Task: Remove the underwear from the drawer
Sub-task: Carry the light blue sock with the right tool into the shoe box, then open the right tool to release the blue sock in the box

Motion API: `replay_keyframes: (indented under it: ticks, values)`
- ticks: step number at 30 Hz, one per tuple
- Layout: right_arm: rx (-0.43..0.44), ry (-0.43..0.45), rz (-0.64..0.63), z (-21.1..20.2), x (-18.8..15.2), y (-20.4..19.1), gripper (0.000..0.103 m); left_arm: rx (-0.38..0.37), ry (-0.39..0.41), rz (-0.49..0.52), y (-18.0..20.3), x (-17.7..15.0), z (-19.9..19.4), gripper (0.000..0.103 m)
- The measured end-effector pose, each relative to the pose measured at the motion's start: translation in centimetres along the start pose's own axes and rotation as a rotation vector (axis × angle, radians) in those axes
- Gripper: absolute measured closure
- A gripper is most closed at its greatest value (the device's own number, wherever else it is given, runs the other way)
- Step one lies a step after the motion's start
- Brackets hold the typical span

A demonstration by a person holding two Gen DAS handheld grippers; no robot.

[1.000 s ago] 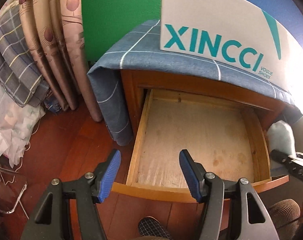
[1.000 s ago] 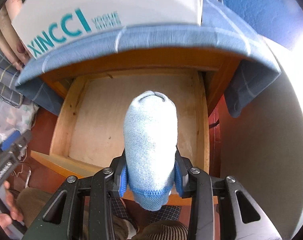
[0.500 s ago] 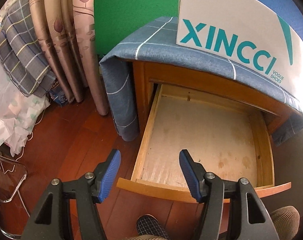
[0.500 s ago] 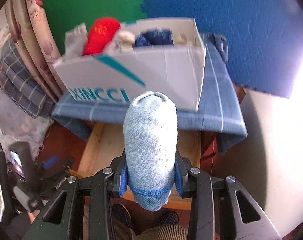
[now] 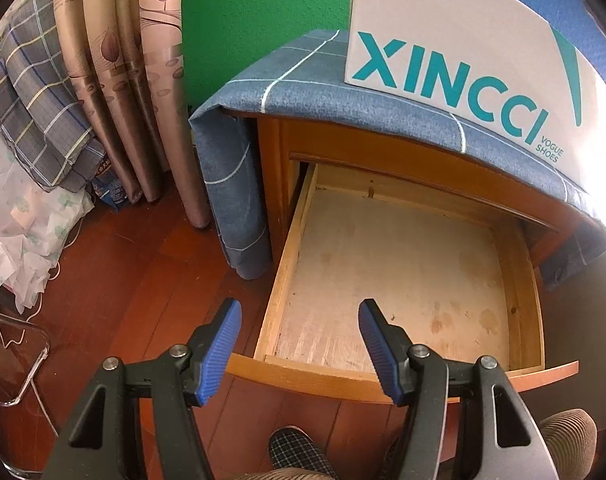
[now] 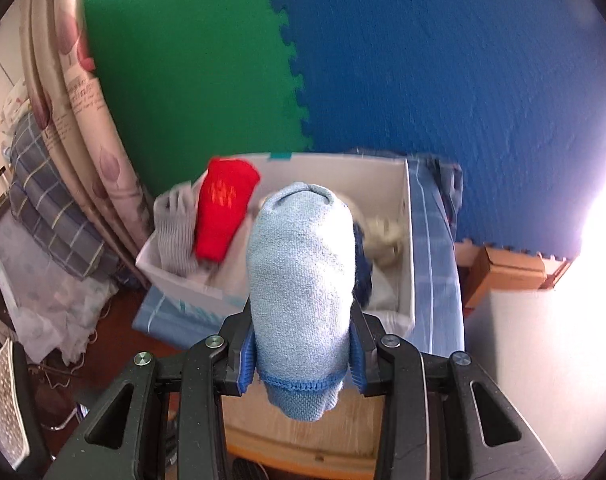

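My right gripper [image 6: 301,356] is shut on a rolled light blue underwear piece [image 6: 301,280] and holds it high, in front of the white shoe box [image 6: 410,240]. The box holds a red roll [image 6: 221,210], a grey roll [image 6: 175,236] and other rolled pieces. The wooden drawer [image 5: 519,304] stands pulled out with a bare bottom in the left wrist view. My left gripper [image 5: 297,346] is open and empty, hovering over the drawer's front left corner.
The white XINCCI box [image 5: 455,40] sits on the blue checked cloth [image 5: 303,92] over the nightstand. Rolled curtains [image 5: 135,60] and a plaid bundle [image 5: 35,108] stand left on the wooden floor [image 5: 135,288]. A slippered foot [image 5: 299,452] is below.
My right gripper has risen with the light blue piece from over the drawer to the level of the box's open top. My left gripper has drifted slightly left and stayed open.
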State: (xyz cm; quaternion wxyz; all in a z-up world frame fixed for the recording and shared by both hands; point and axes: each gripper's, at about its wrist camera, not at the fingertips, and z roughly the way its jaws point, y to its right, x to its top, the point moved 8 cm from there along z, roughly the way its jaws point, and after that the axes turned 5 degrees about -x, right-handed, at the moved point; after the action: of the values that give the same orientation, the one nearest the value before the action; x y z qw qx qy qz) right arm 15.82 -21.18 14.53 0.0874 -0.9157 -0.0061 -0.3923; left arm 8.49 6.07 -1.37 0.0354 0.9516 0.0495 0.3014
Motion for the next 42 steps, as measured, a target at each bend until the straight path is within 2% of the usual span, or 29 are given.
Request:
replay_keyframes:
  ticks: [5, 9, 21, 26, 30, 33, 37, 42]
  values:
    - [-0.009, -0.019, -0.017, 2.8, 2.5, -1.1, 0.068, -0.008, -0.007, -0.008, 0.0, 0.0, 0.2, 0.04]
    - [-0.023, -0.051, -0.037, 5.5, 3.1, -2.2, 0.068, -0.01, -0.014, -0.008, -0.1, -0.2, 0.4, 0.04]
    - [-0.083, -0.156, -0.063, 12.1, 1.7, -3.1, 0.068, -0.001, -0.02, -0.003, 0.1, -0.3, 0.6, 0.04]
    - [-0.087, -0.192, -0.059, 13.6, 0.7, -2.8, 0.067, 0.001, -0.021, -0.001, 0.1, -0.3, 0.7, 0.04]
    - [-0.09, -0.189, -0.043, 13.9, 0.5, -2.9, 0.064, 0.001, -0.024, -0.012, -0.1, -0.3, 0.7, 0.04]
    - [-0.095, -0.179, -0.053, 13.6, 0.5, -3.1, 0.059, 0.001, -0.029, -0.011, -0.1, -0.4, 0.8, 0.04]
    - [-0.102, -0.15, -0.051, 12.4, 1.2, -3.1, 0.039, 0.003, -0.029, -0.014, -0.1, -0.5, 0.8, 0.04]
    - [-0.117, -0.075, -0.069, 8.7, 2.3, -2.9, 0.03, -0.001, -0.035, -0.025, -0.2, -0.6, 0.8, 0.04]
